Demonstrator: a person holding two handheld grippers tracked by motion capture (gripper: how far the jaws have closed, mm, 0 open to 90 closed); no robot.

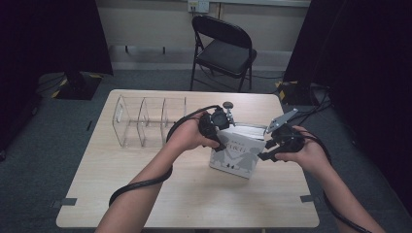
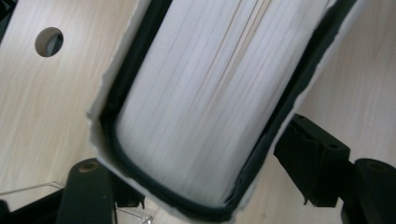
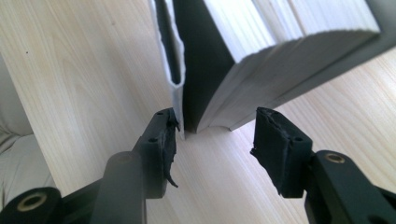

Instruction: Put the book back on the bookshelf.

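A thick book (image 1: pixel 238 153) in a white dust jacket with dark figures on its cover stands upright on the wooden table (image 1: pixel 194 204). My left gripper (image 1: pixel 224 130) sits at the book's upper left corner. In the left gripper view the book's page edge (image 2: pixel 210 93) spans the gap of the left gripper (image 2: pixel 201 168), and both pads press on the covers. My right gripper (image 1: pixel 268 145) is at the book's right side. In the right gripper view the right gripper (image 3: pixel 215 130) stands open at the corner of the book (image 3: pixel 261 60). Its left pad touches the jacket, its right pad is apart.
A clear acrylic organizer (image 1: pixel 145 121) with several compartments lies on the table left of the book. A black folding chair (image 1: pixel 223 48) stands beyond the far edge. A round hole (image 2: pixel 49 42) in the tabletop shows in the left gripper view.
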